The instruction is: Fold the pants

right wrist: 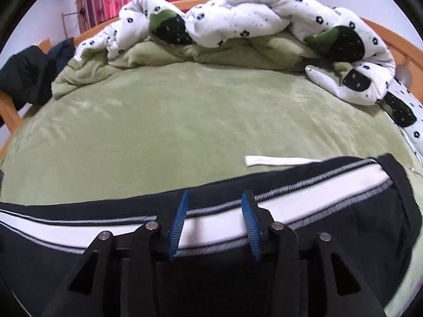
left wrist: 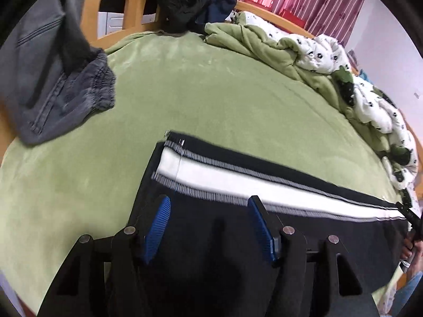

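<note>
Black pants (left wrist: 264, 163) with a white stripe lie along the bed's (left wrist: 211, 92) near edge. Left gripper (left wrist: 208, 206) and right gripper (right wrist: 214, 200) hover over them, jaws released. Only the left view shows grey trousers (left wrist: 66, 100); only the right, a white drawstring (right wrist: 277, 160).

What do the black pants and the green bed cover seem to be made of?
Black pants: probably a knit sportswear fabric, matte, with a white side stripe edged in grey overlock stitching. Green bed cover: seemingly plush fleece or velvet, soft sheen, since brushed nap marks show lighter and darker patches.
</note>
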Demonstrator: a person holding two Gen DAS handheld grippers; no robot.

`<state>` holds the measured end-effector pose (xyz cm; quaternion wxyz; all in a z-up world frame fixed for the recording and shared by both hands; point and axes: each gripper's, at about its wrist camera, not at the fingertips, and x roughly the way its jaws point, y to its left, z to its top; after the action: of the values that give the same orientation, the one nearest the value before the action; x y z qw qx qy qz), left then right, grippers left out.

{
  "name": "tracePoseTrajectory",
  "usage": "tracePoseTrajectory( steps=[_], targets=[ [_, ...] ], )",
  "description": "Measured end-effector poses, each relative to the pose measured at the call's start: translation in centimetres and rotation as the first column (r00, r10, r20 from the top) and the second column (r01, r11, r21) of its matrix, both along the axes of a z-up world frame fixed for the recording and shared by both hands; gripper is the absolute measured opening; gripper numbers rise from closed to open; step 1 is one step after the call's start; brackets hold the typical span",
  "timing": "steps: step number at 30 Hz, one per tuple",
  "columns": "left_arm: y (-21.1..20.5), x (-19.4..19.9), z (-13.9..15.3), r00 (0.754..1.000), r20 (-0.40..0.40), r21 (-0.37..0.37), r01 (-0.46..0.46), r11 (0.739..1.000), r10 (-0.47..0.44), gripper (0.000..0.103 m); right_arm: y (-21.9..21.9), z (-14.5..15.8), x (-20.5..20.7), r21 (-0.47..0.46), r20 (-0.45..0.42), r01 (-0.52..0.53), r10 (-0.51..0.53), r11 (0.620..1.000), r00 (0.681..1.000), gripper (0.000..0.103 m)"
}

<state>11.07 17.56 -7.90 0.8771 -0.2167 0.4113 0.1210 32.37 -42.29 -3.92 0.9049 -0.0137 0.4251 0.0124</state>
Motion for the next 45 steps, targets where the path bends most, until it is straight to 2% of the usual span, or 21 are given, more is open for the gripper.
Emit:
tracePoseTrajectory(
  steps=[3,6,9,11,13,17,20,24,25,26,27,29,31,32,34,37,40,44,45],
  targets=[
    [-0.3,-3.5,0.1,1.0,0.006,-0.054,0.006,0.999,-0.006,0.058,1.8,2.1,-3.3,0.023,0.008,-0.013,0.013,1.0,1.0,0.055],
    [-0.5,-7.4,-0.3,1.0,0.031,-0.124,0.003,0.992,0.001,0.058,3.6,4.1,-7.7,0.084,0.049,-0.023,0.019,0.996,0.999,0.056],
    [-0.6,-10.5,-1.2,0.998,0.052,-0.181,0.03,0.983,-0.021,0.058,5.3,5.3,-11.2,0.061,0.099,-0.023,0.017,0.998,0.995,0.056],
    [-0.6,-12.3,-2.4,0.998,0.064,-0.206,0.028,0.978,-0.015,0.058,6.3,5.8,-12.6,0.047,0.089,-0.029,0.025,0.998,0.996,0.056],
    [-0.3,-13.2,-3.6,0.998,0.056,-0.236,0.005,0.972,0.009,0.058,7.0,6.1,-13.5,0.076,0.051,-0.052,0.048,0.996,0.998,0.056],
    [1.0,-13.4,-5.4,0.995,0.081,-0.293,-0.036,0.955,0.062,0.058,8.3,7.2,-15.3,0.105,0.024,-0.064,0.062,0.992,0.998,0.056],
    [2.6,-12.2,-6.9,0.99,0.105,-0.36,-0.052,0.932,0.095,0.058,9.1,7.5,-16.7,0.111,0.024,-0.068,0.066,0.992,0.998,0.056],
    [3.4,-10.5,-6.8,0.984,0.124,-0.369,-0.072,0.927,0.125,0.056,9.4,7.0,-17.9,0.153,0.029,-0.071,0.067,0.986,0.997,0.056],
    [3.5,-10.2,-6.7,0.983,0.129,-0.367,-0.076,0.927,0.131,0.049,9.3,6.5,-18.0,0.157,0.032,-0.066,0.061,0.985,0.998,0.056],
    [3.9,-9.9,-6.5,0.981,0.125,-0.342,-0.1,0.934,0.151,0.035,9.3,6.1,-18.1,0.159,0.032,-0.061,0.057,0.985,0.998,0.056],
    [4.2,-9.9,-6.3,0.979,0.123,-0.315,-0.115,0.942,0.161,0.015,9.3,5.4,-18.3,0.16,0.023,-0.056,0.053,0.986,0.998,0.056],
    [4.8,-10.2,-5.8,0.98,0.16,-0.323,-0.062,0.944,0.119,0.015,9.3,4.5,-18.4,0.148,0.004,-0.066,0.067,0.987,0.998,0.056],
    [4.7,-10.8,-5.4,0.978,0.182,-0.304,-0.046,0.951,0.106,0.015,9.2,3.7,-18.9,0.109,0.005,-0.089,0.089,0.99,0.996,0.056],
    [4.5,-10.8,-5.5,0.979,0.173,-0.287,-0.051,0.956,0.104,0.015,9.2,3.4,-19.1,0.083,0.014,-0.095,0.094,0.992,0.995,0.056],
    [4.1,-10.3,-6.7,0.985,0.121,-0.267,-0.09,0.96,0.126,0.024,8.7,2.9,-19.2,0.048,0.024,-0.097,0.096,0.994,0.995,0.056],
    [4.7,-10.6,-7.6,0.97,0.147,-0.342,-0.135,0.93,0.194,0.033,7.7,2.5,-19.0,0.056,0.015,-0.082,0.081,0.995,0.997,0.056],
    [5.1,-9.8,-7.4,0.967,0.132,-0.387,-0.151,0.91,0.217,0.043,6.3,2.1,-18.9,0.084,0.013,-0.048,0.047,0.995,0.999,0.056],
    [5.7,-8.6,-6.8,0.959,0.071,-0.402,-0.224,0.888,0.274,0.04,5.1,1.5,-18.5,0.092,-0.008,-0.046,0.046,0.995,0.999,0.056],
    [5.8,-8.2,-6.4,0.956,0.055,-0.38,-0.247,0.891,0.288,0.035,4.8,1.4,-18.7,0.071,-0.003,-0.043,0.043,0.997,0.999,0.056]
  ],
)
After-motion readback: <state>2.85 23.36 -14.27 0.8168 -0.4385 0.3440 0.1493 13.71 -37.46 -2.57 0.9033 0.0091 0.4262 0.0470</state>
